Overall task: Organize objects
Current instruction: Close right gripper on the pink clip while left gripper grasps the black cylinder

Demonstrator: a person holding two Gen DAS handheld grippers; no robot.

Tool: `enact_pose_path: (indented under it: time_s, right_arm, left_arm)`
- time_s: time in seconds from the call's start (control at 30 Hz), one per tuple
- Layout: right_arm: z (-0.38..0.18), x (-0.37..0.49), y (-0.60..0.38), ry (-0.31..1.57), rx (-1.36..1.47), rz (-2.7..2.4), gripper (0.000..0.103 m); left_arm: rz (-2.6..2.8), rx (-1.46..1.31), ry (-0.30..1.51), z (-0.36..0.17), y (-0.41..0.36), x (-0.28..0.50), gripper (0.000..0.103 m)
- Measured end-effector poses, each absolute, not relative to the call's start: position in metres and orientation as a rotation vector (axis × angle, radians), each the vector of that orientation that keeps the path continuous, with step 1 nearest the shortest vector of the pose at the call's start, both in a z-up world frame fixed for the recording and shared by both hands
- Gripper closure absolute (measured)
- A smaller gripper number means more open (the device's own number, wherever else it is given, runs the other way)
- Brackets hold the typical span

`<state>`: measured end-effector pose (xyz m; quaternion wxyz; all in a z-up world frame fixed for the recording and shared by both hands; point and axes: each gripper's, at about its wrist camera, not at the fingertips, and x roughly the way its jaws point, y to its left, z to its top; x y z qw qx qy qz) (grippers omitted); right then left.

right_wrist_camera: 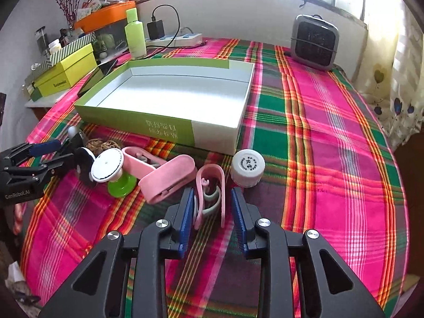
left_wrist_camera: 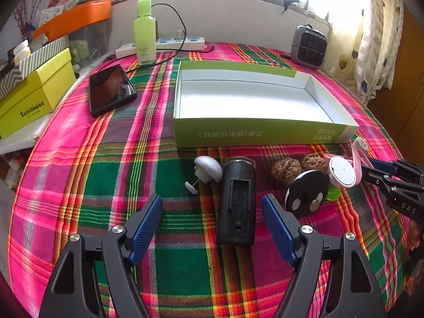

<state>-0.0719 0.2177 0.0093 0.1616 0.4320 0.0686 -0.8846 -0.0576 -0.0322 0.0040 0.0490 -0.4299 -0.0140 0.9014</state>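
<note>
Blue-padded, the left gripper (left_wrist_camera: 212, 228) stood released around a black rectangular plastic case (left_wrist_camera: 238, 204); the right gripper (right_wrist_camera: 212, 218) was spread about a small pink plastic clip (right_wrist_camera: 209, 193). Beyond both lay the shallow green-and-white cardboard box (left_wrist_camera: 259, 132) on the plaid cloth.

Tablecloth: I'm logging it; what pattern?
Pink, green plaid tablecloth, clearest in right wrist view.
</note>
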Motion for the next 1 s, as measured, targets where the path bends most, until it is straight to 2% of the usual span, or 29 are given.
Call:
enact_pose_path:
  time_s: [0.17,0.3,0.37,0.57,0.8,1.0]
  right_arm:
    - [0.009,-0.07,0.216,0.206,1.234,-2.541,0.073]
    - [0.009,-0.068,0.216,0.204,1.234,-2.546,0.074]
    - [0.01,-0.067,0.215,0.202,1.232,-2.544,0.078]
    - [0.01,-0.064,0.215,0.176,1.233,-2.545,0.078]
    - [0.011,-0.059,0.216,0.149,1.233,-2.551,0.078]
    - [0.013,-0.054,0.216,0.124,1.225,-2.556,0.078]
  left_arm:
    - [2.758,-1.313,-0.053,0.005,-0.031,-0.058,0.029]
    - [2.771,-1.317,-0.051,0.006,-0.029,-0.058,0.038]
    - [2.77,-1.317,-0.047,0.006,-0.028,-0.058,0.042]
    - [2.762,-1.316,-0.046,0.007,-0.024,-0.058,0.055]
    - [2.754,-1.308,-0.074,0.008,-0.024,-0.056,0.076]
    - [2.748,-1.307,-0.082,0.009,-0.023,-0.055,0.078]
